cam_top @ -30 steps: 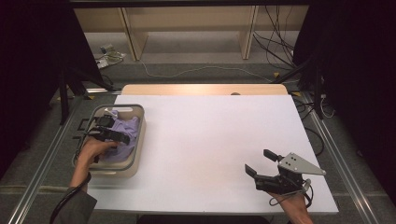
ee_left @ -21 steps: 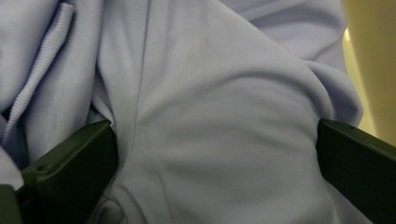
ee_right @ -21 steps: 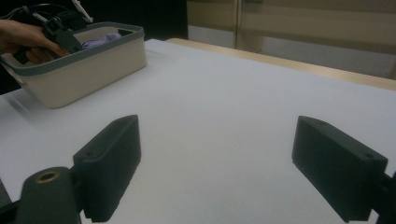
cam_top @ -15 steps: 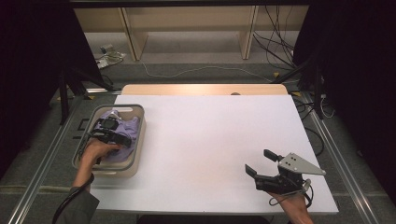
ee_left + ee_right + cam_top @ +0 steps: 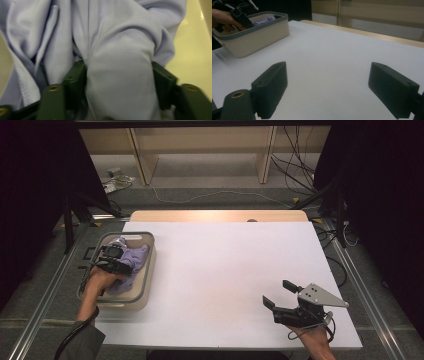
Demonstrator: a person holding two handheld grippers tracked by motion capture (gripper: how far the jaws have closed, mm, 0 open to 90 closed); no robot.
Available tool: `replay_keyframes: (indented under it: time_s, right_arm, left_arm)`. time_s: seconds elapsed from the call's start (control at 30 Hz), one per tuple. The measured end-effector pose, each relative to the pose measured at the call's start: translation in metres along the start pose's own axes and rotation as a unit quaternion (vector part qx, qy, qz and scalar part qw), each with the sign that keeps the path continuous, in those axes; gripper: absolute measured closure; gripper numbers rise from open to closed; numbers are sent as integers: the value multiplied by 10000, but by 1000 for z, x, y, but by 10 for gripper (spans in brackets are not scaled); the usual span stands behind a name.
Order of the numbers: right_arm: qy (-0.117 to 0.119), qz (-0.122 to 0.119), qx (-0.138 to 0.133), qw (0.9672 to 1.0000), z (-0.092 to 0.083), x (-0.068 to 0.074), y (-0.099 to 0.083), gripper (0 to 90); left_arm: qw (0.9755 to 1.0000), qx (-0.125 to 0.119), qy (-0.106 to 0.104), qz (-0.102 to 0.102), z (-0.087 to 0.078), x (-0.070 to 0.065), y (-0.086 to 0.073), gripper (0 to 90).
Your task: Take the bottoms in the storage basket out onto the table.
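step: grab | L gripper (image 5: 120,82) in basket (image 5: 145,292), jaws just been closing, now pinching a fold of lilac garment (image 5: 120,62) btwn pads | garment bunched inside basket, table's L side | R gripper (image 5: 281,296) jaws wide apart, holding nothing, idle near R front edge | next: prob lift straight up, clear rim, check cloth doesn't slip

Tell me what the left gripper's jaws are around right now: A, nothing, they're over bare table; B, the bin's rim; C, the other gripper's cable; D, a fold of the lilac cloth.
D: in the left gripper view the left gripper has a fold of the lilac cloth bunched between its jaws, which have just been closing on it, inside the bin.
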State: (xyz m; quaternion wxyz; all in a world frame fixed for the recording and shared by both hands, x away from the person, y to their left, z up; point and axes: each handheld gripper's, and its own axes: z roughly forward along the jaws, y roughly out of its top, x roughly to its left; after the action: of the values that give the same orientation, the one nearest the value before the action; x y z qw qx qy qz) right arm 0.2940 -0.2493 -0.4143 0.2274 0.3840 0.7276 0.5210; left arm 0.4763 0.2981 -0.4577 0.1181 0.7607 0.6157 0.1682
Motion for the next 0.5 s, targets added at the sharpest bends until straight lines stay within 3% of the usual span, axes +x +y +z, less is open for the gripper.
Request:
replay_keyframes:
  time_s: [0.07, 0.3, 0.5]
  right_arm:
    - [11, -4, 2, 10000, 0, 0, 0, 166]
    - [14, 7, -1, 10000, -1, 0, 1, 167]
    - [14, 26, -41, 10000, -1, 0, 1, 168]
  left_arm:
    - [9999, -59, -61, -56, -1, 3, -1, 495]
    - [9989, -230, -293, -269, -4, 11, -4, 574]
    - [9957, -443, -619, -528, -10, 20, -5, 591]
